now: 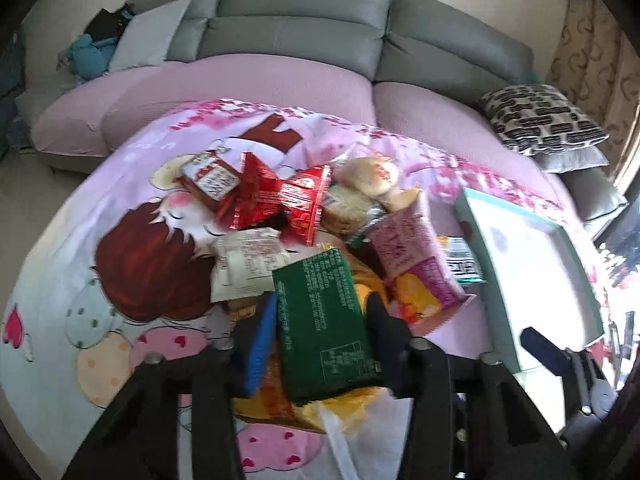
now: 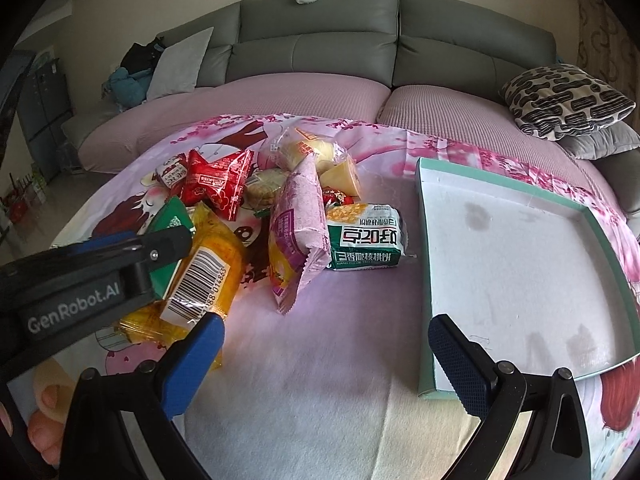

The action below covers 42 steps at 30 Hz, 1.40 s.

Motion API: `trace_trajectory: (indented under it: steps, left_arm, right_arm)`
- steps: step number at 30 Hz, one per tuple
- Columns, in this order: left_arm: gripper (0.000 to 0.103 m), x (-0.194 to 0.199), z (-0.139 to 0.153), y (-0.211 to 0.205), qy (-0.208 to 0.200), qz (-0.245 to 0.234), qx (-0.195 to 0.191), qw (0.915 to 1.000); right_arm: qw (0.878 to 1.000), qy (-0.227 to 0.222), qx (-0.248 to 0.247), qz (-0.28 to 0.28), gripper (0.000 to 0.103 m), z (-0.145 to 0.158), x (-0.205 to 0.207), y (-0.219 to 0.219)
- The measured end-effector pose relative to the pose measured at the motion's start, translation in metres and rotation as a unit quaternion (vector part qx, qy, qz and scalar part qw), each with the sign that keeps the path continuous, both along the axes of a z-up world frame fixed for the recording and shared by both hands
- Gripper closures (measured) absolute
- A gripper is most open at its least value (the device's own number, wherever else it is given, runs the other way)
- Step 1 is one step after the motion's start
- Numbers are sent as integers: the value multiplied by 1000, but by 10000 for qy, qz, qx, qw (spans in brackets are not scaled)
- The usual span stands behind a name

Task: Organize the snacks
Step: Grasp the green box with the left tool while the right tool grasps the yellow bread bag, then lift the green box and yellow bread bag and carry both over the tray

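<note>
While my left gripper (image 1: 320,336) pinches the dark green snack packet (image 1: 326,328) between its blue pads, my right gripper (image 2: 326,360) stands wide apart with nothing between its fingers. That green packet sits at six o'clock of the snack pile (image 2: 272,200), on top of a yellow wrapper (image 2: 208,272).

At three o'clock from the pile lies the shallow teal-rimmed box lid (image 2: 425,280), its white floor bare apart from a few faint stains; no snack is in it. A green-and-white walnut cake pack (image 2: 366,242) is the nearest snack to it, just beside its left rim.

From my left wrist view the lid is partly cut off at the right edge and blurred, and my own finger covers the green packet's right side. Round pastries (image 2: 308,150) at twelve o'clock of the pile are half buried under a pink-purple bag (image 2: 298,224) and red packets (image 2: 218,180); printing on most wrappers is too smeared to read.

Open blanket (image 2: 320,360) stretches at six o'clock between my right fingers. Beyond the pile at twelve o'clock rises the grey sofa (image 2: 320,36).
</note>
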<state>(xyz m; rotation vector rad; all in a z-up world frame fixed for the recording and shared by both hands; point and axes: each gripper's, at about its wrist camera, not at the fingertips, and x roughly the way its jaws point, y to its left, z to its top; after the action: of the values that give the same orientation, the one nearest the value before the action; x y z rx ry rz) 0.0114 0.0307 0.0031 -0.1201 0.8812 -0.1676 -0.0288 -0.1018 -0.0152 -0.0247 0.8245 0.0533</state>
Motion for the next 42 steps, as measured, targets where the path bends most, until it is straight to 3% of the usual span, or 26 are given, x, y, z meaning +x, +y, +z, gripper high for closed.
trace_trajectory:
  steps: [14,27,33,42]
  left_arm:
    - [61,1,2,23,5,163,-466,9988]
    - [61,7,-2,50,62,405,-684,9968]
    - [62,8,-6,53,135,434,-663,9968]
    - [62,8,-9,52,174,451,-599,9970]
  right_arm:
    - [9972,-44,628,396,4,2,4,14]
    - [9863,227,1457,743,32,-15,32,35]
    - [9784,487,1849,784,36,-25,44,38]
    - [9750,630,1990,768,46,-36,53,41]
